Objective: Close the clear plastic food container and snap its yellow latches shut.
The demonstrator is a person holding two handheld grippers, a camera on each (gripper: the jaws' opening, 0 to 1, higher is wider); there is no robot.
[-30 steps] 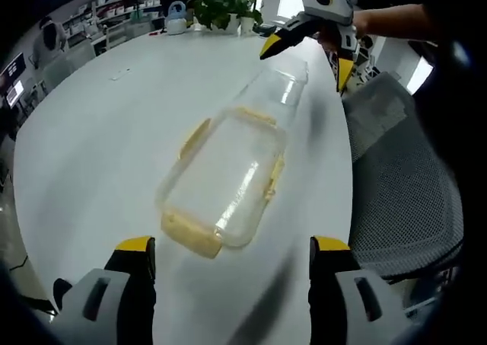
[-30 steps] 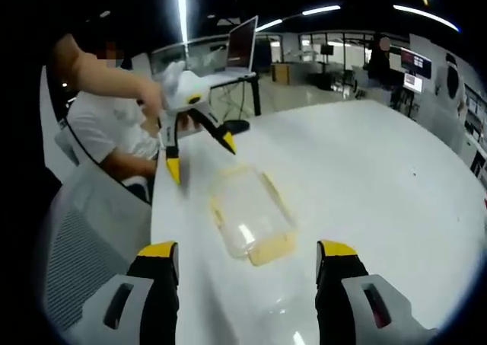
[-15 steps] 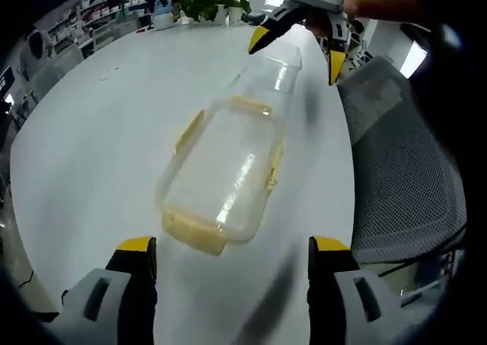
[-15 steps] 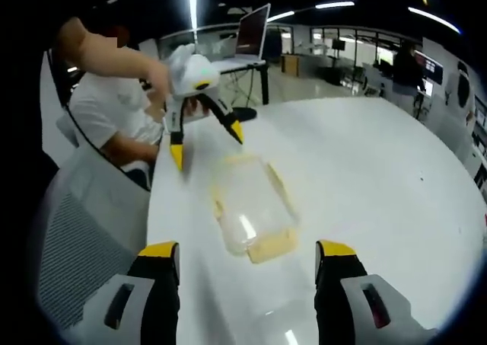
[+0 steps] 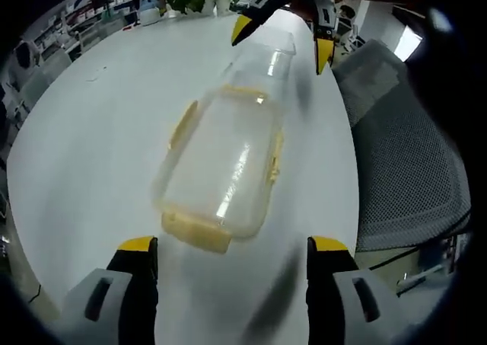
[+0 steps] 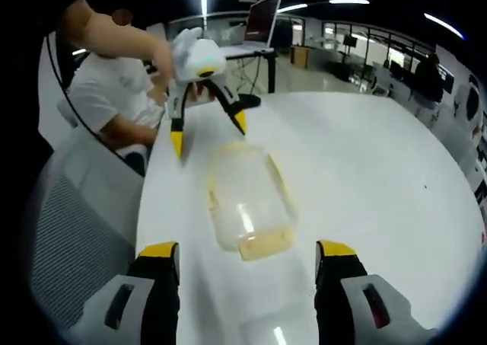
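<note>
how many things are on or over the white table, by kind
clear plastic food container: 1
yellow latches on it that can be made out: 4, one at the near end, one at the far end, one on each long side
gripper: 2, the left gripper and the right gripper, both open
total: 7

No lettering seems readable anywhere in these blurred views.
</note>
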